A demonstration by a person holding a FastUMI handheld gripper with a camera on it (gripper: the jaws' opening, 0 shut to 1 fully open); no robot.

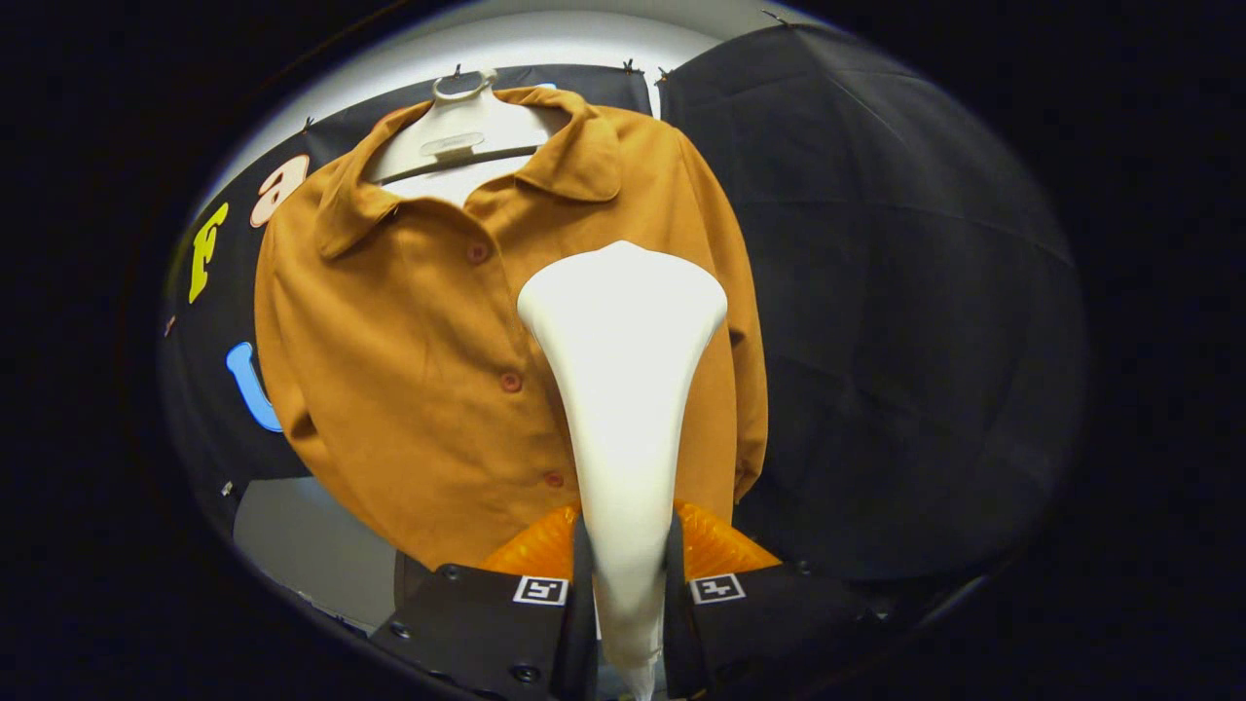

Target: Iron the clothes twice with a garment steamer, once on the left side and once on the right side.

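I've got the claw (625, 570) clamped on the steamer (623, 389) handle, both fingers pressing it, head raised against the right half of the shirt (409, 370) on its hanger (458, 131), so I read this as the right-side pass.

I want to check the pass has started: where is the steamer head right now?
In the gripper view, the steamer is clamped between the tongs, its head against the hanging shirt, just right of the button row.
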